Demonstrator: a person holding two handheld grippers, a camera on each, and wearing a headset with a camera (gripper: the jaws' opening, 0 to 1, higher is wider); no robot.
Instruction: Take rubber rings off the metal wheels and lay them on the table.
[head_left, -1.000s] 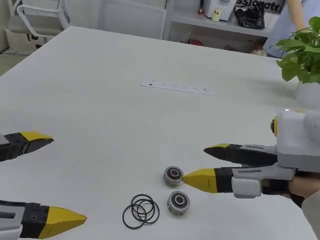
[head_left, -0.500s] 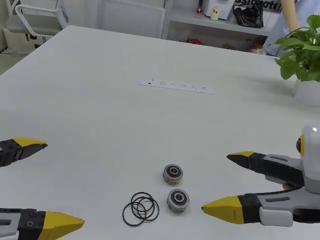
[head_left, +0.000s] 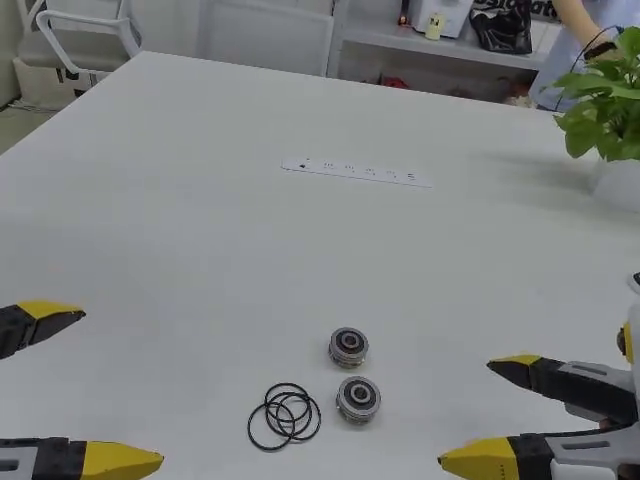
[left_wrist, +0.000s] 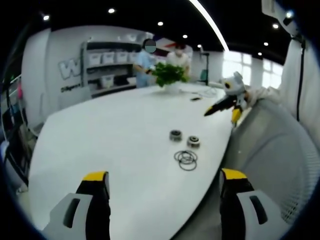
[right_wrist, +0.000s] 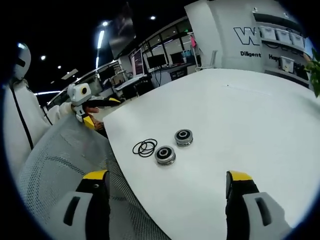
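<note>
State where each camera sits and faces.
Head view: on the headset, looking down at the white table; yellow-tipped left tool and right tool enter below.
Left gripper view: on left tool, looking toward right tool, own jaws below.
Right gripper view: on right tool, looking toward left tool, own jaws below.
All share two round metal wheels and black rubber rings.

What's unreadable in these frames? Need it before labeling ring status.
Far wheel and near wheel: whether any rubber sits on them, too small in all three views.
Ring pile: count unclear, loops overlap, head view.
Left tool and right tool: bodies cut off by head view edges.
White strip: markings too small, head view.
</note>
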